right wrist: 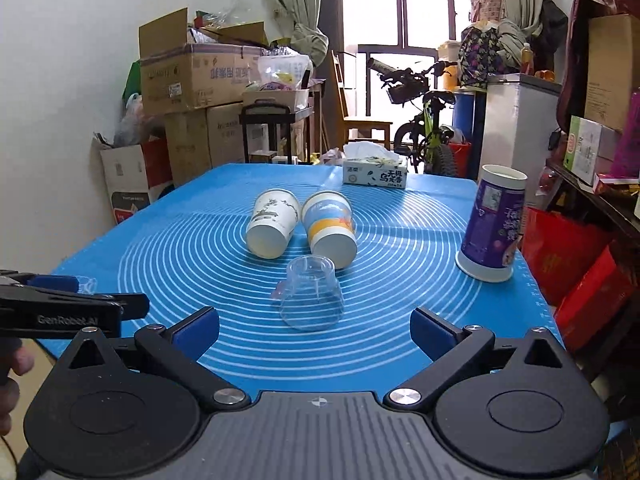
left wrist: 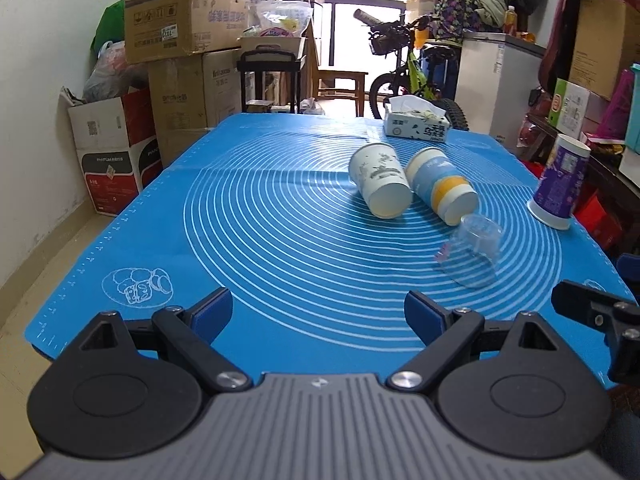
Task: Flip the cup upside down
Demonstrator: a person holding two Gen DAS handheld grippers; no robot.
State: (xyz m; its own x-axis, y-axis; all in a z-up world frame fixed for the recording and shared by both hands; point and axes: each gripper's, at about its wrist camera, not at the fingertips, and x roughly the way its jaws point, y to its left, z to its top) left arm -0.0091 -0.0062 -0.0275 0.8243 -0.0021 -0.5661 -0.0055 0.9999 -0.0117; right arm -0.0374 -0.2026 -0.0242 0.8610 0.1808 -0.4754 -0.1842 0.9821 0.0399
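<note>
Blue-matted surface (right wrist: pixel 400 340), cluttered storeroom. Clear cup (right wrist: pixel 312 294): mouth-down, tilted, just ahead of right gripper (right wrist: pixel 315 326), which is nearer. Left gripper (left wrist: pixel 319 309): off left. Both wide open, empty.

Daylight is pouring through the tall window (right wrist: pixel 416 4) at the far end. Cardboard boxes (left wrist: pixel 176 12) are piling against the white wall (left wrist: pixel 44 60), a bicycle (right wrist: pixel 424 120) leaning nearby.

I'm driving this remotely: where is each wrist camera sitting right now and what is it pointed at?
Left wrist: low at the blue mat's near edge, facing the window; left gripper open, right gripper's tip at far right.
Right wrist: same edge, straight at the clear cup; right gripper open, left gripper and fingers at left.
Shared: clear cup, purple cup.
</note>
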